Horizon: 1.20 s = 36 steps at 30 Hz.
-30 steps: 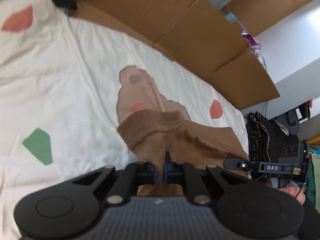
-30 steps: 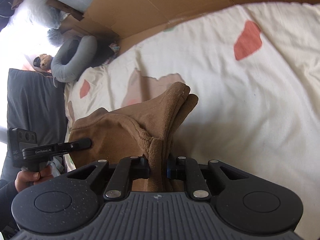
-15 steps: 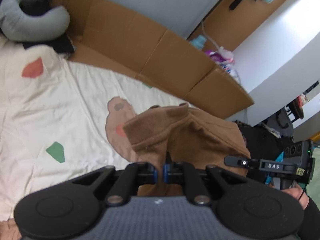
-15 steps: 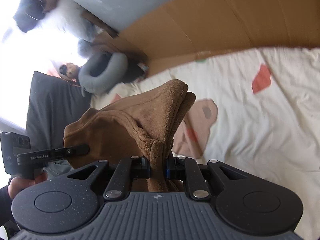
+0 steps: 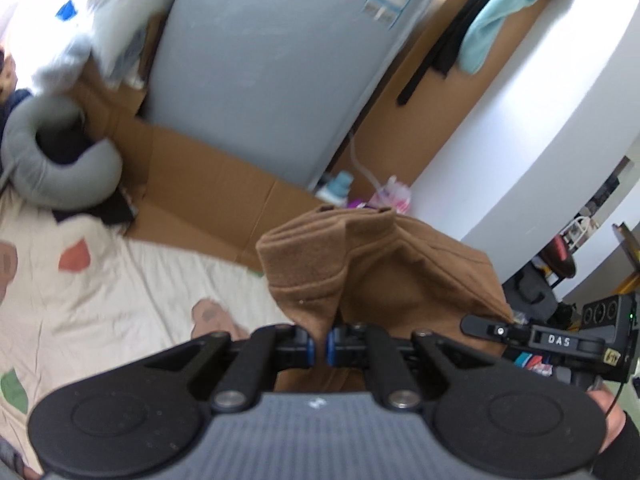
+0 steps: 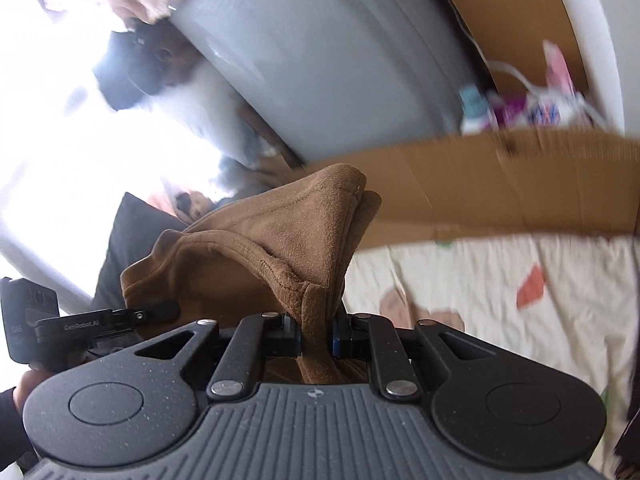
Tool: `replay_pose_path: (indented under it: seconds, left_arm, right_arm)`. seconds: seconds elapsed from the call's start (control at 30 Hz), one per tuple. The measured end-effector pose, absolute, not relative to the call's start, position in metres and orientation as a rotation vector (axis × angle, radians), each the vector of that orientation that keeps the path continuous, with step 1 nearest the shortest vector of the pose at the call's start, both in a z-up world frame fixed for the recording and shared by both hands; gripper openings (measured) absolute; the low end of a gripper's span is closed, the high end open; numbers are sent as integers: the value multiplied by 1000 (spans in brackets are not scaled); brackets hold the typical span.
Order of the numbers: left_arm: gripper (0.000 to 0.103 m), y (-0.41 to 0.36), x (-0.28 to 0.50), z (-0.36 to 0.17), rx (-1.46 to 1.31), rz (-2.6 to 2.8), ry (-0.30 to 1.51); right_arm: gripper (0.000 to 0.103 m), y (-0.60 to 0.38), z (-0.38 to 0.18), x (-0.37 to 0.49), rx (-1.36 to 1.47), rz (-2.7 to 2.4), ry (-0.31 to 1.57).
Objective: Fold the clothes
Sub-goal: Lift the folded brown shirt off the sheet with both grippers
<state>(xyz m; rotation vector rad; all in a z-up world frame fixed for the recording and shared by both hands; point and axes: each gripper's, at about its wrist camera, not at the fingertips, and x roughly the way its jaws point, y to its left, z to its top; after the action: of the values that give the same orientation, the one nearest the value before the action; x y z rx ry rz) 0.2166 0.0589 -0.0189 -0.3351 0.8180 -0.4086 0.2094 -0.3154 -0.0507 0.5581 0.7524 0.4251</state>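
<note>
A brown fleece garment [image 5: 384, 276] hangs in the air between both grippers, above the cream bedsheet [image 5: 120, 292] with coloured patches. My left gripper [image 5: 319, 347] is shut on one edge of it. My right gripper [image 6: 316, 334] is shut on a bunched, seamed edge of the same garment [image 6: 280, 240]. Each gripper shows in the other's view: the right one [image 5: 520, 334] at right, the left one [image 6: 100, 320] at left. The lower part of the garment is hidden behind the gripper bodies.
Flattened cardboard [image 5: 208, 196] lines the far edge of the bed. A grey neck pillow [image 5: 52, 160] lies at far left. A grey fridge [image 5: 280, 60] stands behind. Bottles and packets [image 6: 520, 108] sit beside the fridge. A dark cushion [image 6: 128, 248] is at left.
Both grippers have risen and tilted upward, lifting the brown garment off the sheet. The views now show the fridge and wall instead of mostly bed.
</note>
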Motion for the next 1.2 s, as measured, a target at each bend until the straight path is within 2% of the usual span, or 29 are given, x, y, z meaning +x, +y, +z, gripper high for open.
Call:
replay_pose_path:
  seconds: [0.33, 0.83, 1.2]
  left_arm:
    - [6, 34, 193, 57, -304, -397, 756]
    - [6, -27, 157, 122, -295, -522, 679]
    - [6, -93, 142, 137, -274, -644, 666]
  right_arm:
    - [12, -320, 39, 187, 510, 404, 675]
    - [12, -376, 127, 105, 462, 328, 560]
    - [12, -429, 148, 51, 442, 230, 512]
